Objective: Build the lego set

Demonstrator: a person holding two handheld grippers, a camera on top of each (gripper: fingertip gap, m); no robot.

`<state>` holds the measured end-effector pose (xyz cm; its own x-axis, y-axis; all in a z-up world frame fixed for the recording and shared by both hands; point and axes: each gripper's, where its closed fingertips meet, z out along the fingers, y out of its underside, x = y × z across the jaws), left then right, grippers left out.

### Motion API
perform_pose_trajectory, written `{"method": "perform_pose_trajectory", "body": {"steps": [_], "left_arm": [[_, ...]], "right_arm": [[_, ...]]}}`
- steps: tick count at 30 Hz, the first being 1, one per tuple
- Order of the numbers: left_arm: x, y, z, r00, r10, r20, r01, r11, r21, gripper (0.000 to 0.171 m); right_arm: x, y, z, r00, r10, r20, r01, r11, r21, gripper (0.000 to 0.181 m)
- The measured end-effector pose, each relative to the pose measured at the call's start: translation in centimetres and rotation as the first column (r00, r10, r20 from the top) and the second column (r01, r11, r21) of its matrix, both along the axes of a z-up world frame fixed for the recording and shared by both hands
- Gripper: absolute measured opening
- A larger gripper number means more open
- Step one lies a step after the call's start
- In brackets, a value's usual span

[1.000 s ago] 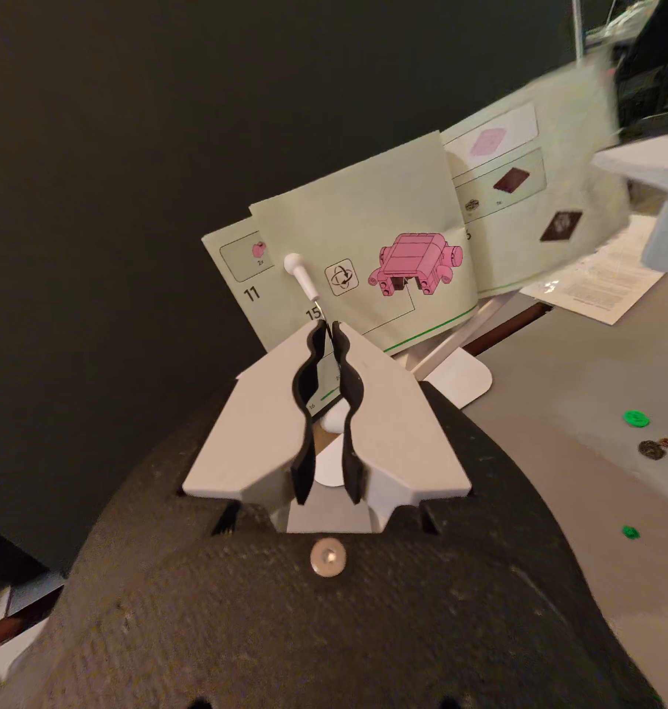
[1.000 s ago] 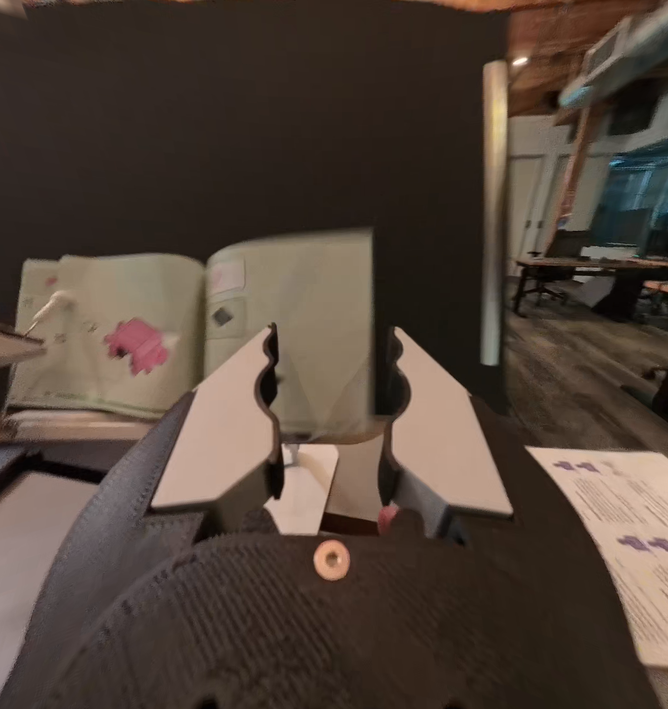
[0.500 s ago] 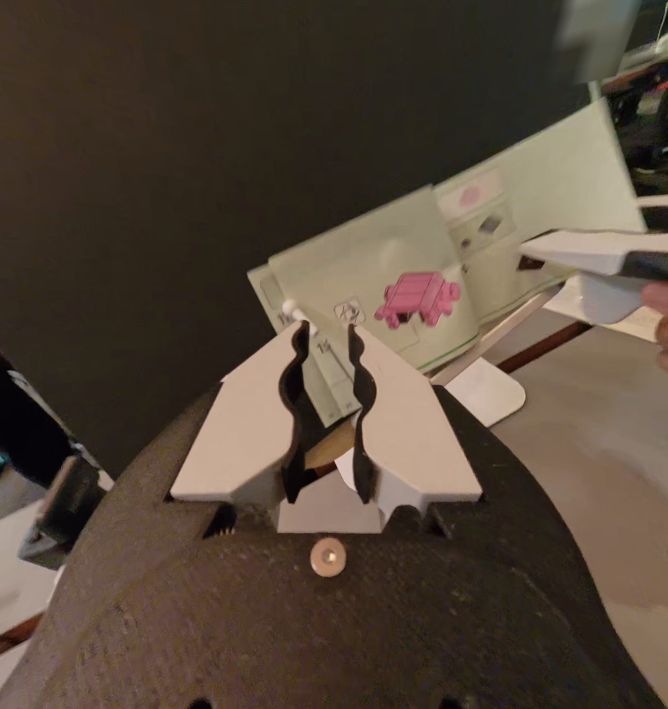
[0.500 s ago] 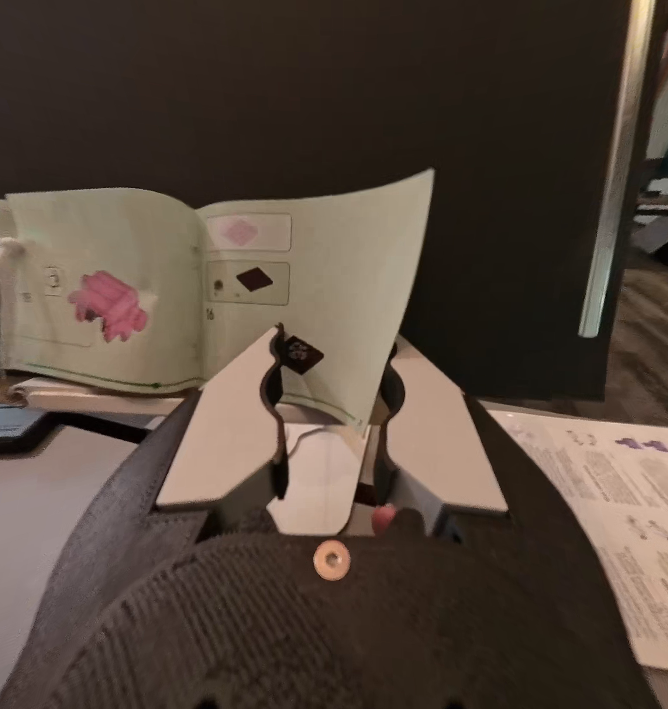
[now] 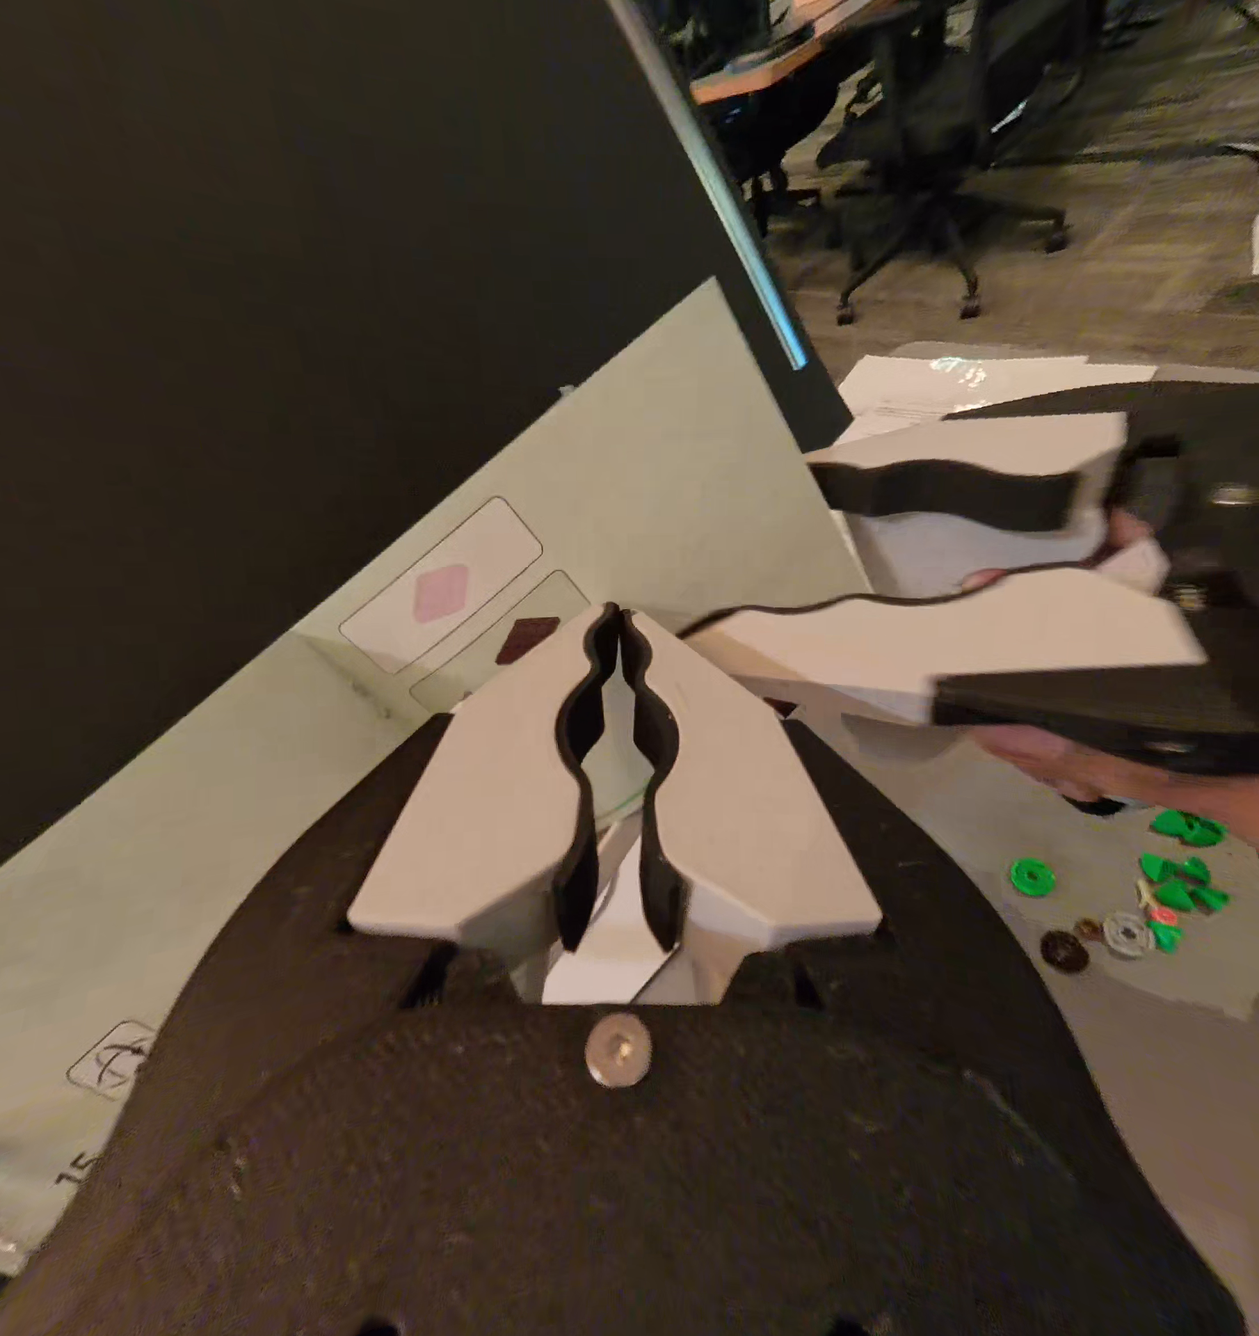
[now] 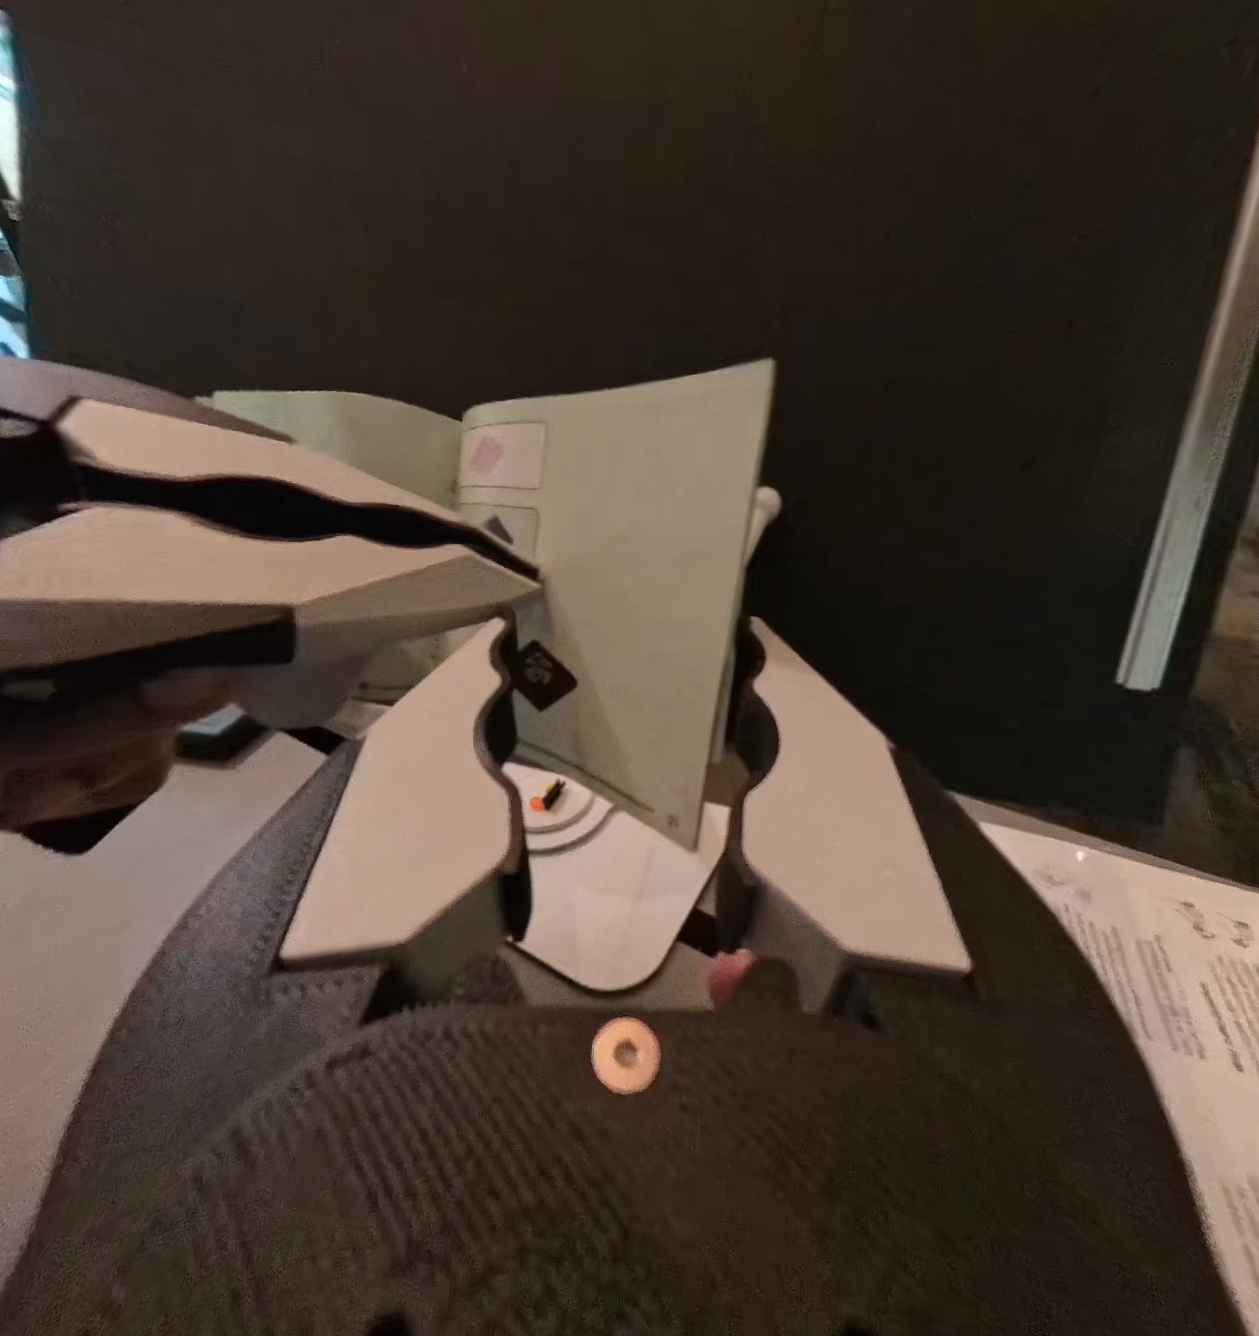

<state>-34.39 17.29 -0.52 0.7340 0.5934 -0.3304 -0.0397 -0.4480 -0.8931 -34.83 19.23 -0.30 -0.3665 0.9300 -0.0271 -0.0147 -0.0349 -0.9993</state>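
Note:
The pale green instruction booklet (image 5: 612, 463) stands open on a white stand. In the right wrist view its right page (image 6: 634, 578) stands up on edge between the fingers of my right gripper (image 6: 625, 636), which is open. My left gripper (image 5: 618, 614) is shut and empty, with its tips against that page near the spine. It comes in from the left in the right wrist view (image 6: 525, 567). My right gripper also shows in the left wrist view (image 5: 749, 557), open, with a hand behind it. Loose green lego pieces (image 5: 1183, 831) lie on the grey table.
The stand's white base (image 6: 612, 911) lies under the right gripper. A printed white sheet (image 6: 1190, 1012) lies at the right. A grey round piece (image 5: 1129, 932) and a dark brown one (image 5: 1064, 947) lie by the green ones. A black panel (image 6: 684, 181) stands behind the booklet.
My left gripper has left the pin at the left page, moved right to the page by the spine and shut. My right gripper has closed in around the right page's free edge.

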Motion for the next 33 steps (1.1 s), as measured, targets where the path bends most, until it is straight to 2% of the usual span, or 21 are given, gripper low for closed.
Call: {"method": "perform_pose_trajectory", "body": {"steps": [3, 5, 8, 10, 11, 13, 15, 17, 20, 21, 23, 25, 27, 29, 31, 33], "left_arm": [[-1.4, -0.2, -1.1, 0.998, 0.055, 0.030, -0.053, 0.997, -0.064, 0.000], [-2.2, -0.7, -1.6, 0.996, 0.090, 0.012, -0.089, 0.992, -0.092, 0.000], [-3.0, -1.4, -1.7, 0.988, 0.153, -0.020, -0.155, 0.983, -0.097, 0.000], [-3.3, -2.0, -1.4, 0.981, 0.184, -0.064, -0.190, 0.978, -0.089, 0.000], [-3.4, -2.2, -1.2, 0.978, 0.194, -0.079, -0.201, 0.976, -0.084, 0.000], [-3.4, -2.5, -1.0, 0.973, 0.211, -0.095, -0.218, 0.973, -0.073, 0.000], [-3.5, -2.9, -0.9, 0.971, 0.222, -0.094, -0.229, 0.971, -0.070, 0.000], [-3.6, -3.2, -0.6, 0.968, 0.233, -0.094, -0.239, 0.968, -0.069, 0.000], [-3.7, -3.7, -0.3, 0.967, 0.237, -0.090, -0.243, 0.968, -0.061, 0.000], [-3.7, -3.7, -0.3, 0.968, 0.234, -0.088, -0.239, 0.969, -0.055, 0.000], [-3.4, -3.4, -0.2, 0.972, 0.213, -0.103, -0.219, 0.975, -0.048, 0.000], [-2.3, -2.4, 0.1, 0.982, 0.154, -0.113, -0.158, 0.987, -0.024, 0.000], [-0.4, -0.2, 0.0, 0.993, 0.033, -0.115, -0.035, 0.999, -0.020, 0.000], [0.0, 0.8, -0.9, 0.991, 0.015, -0.135, -0.027, 0.996, -0.084, 0.000], [-0.8, 1.0, -2.0, 0.986, 0.048, -0.162, -0.073, 0.986, -0.151, 0.000], [-1.8, 0.9, -2.5, 0.986, 0.079, -0.145, -0.100, 0.985, -0.144, 0.000]], "right_arm": [[1.8, 1.5, 2.0, 0.986, 0.059, -0.154, -0.070, 0.995, -0.066, 0.055], [2.1, 4.4, 2.8, 0.979, -0.019, -0.203, -0.019, 0.983, -0.184, 0.041], [0.8, 7.2, 1.0, 0.994, -0.075, -0.077, 0.045, 0.943, -0.329, 0.027], [-0.3, 6.8, -1.1, 0.998, -0.039, 0.049, 0.052, 0.956, -0.290, 0.021], [-0.7, 6.3, -1.9, 0.996, -0.027, 0.090, 0.048, 0.968, -0.247, 0.025], [-0.8, 4.9, -1.9, 0.997, -0.004, 0.077, 0.018, 0.982, -0.190, 0.031], [-0.6, 3.6, -1.0, 0.999, 0.021, 0.034, -0.014, 0.983, -0.182, 0.035], [-0.7, 2.3, -0.7, 0.997, 0.055, 0.050, -0.044, 0.982, -0.185, 0.035], [-1.6, 1.0, -2.3, 0.985, 0.059, 0.160, -0.036, 0.990, -0.140, 0.023], [-1.7, 1.0, -2.3, 0.987, 0.045, 0.152, -0.026, 0.992, -0.127, 0.020], [-1.7, 2.1, -2.0, 0.994, -0.015, 0.112, 0.028, 0.992, -0.119, 0.002], [-1.4, 2.4, -1.3, 0.996, 0.004, 0.085, 0.009, 0.989, -0.151, 0.000], [-1.5, 2.5, -1.2, 0.995, 0.033, 0.099, -0.012, 0.979, -0.202, 0.000], [-1.5, 2.5, -1.2, 0.994, 0.046, 0.102, -0.022, 0.973, -0.232, 0.000], [-1.6, 2.5, -1.1, 0.994, 0.051, 0.099, -0.023, 0.966, -0.258, 0.000], [-1.4, 3.0, -0.7, 0.997, 0.034, 0.063, -0.015, 0.957, -0.291, 0.000]]}}
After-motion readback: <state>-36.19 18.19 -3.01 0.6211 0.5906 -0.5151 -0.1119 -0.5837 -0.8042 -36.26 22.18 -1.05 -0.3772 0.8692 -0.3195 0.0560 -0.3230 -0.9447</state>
